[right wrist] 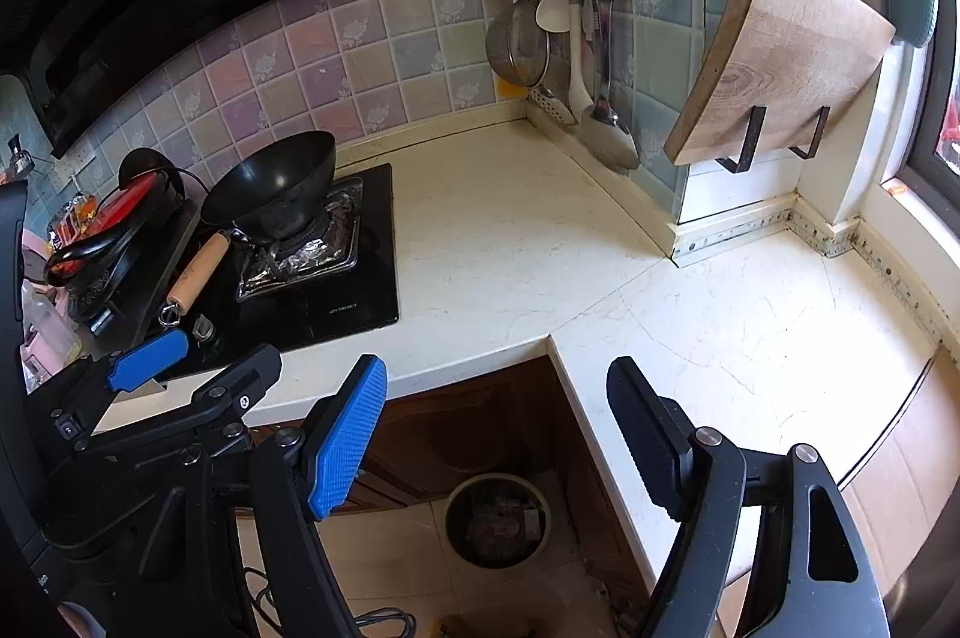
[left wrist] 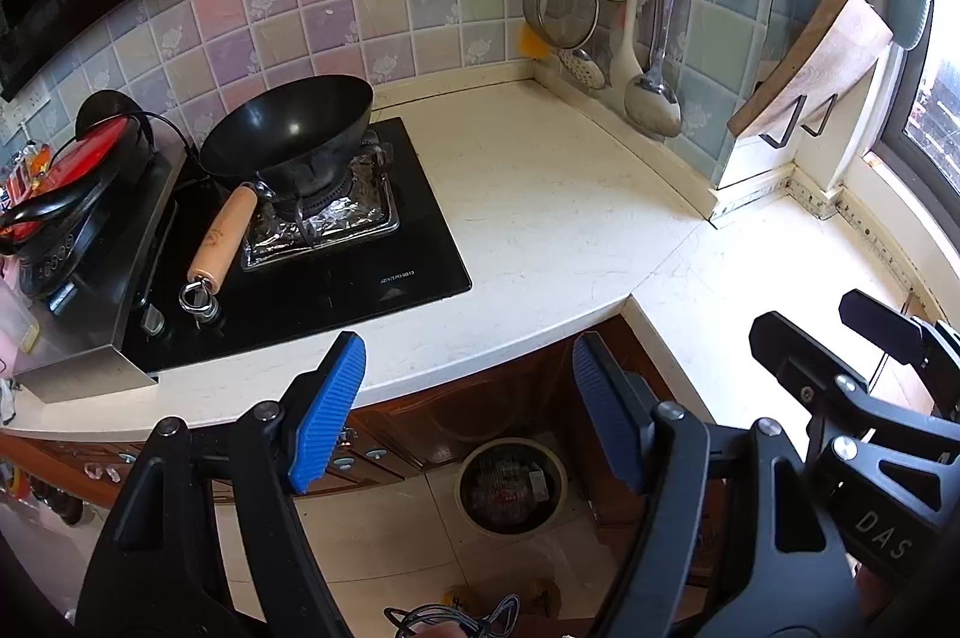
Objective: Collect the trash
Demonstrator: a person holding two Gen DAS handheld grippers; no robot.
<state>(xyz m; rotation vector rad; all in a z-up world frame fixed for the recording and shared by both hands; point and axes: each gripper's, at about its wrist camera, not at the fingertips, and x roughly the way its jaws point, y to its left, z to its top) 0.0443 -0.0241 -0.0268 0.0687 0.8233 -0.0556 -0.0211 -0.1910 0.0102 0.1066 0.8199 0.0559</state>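
1. At far left, a red-lidded cooker (left wrist: 90,158) and small clutter crowd the end of the surface (left wrist: 540,218). I cannot tell whether any of it is trash, so look closely there before reaching in.
2. Next comes the black hob (left wrist: 336,278) with a wok (left wrist: 288,128) on the foil-lined burner. Its wooden handle (left wrist: 219,236) juts toward the near edge, so I would keep any sweep clear of it to avoid tipping the wok.
3. The left tongs (left wrist: 462,410) hang over the near edge of the surface, jaws spread wide and holding nothing.
4. Below the inner corner, on the floor, sits the round trash bin (left wrist: 513,485), already holding some rubbish. It is the only trash clearly visible and the likely drop point.
5. The middle and right of the surface look bare. No loose scrap shows, so the step in hand is probably a search.
6. The right tongs (right wrist: 498,440) are also wide open and empty, just beside the left pair. Moving one pair at a time should prevent a clash.
7. At far right, hanging utensils (left wrist: 630,8) and a propped cutting board (left wrist: 816,56) line the wall; stay low and away from them.
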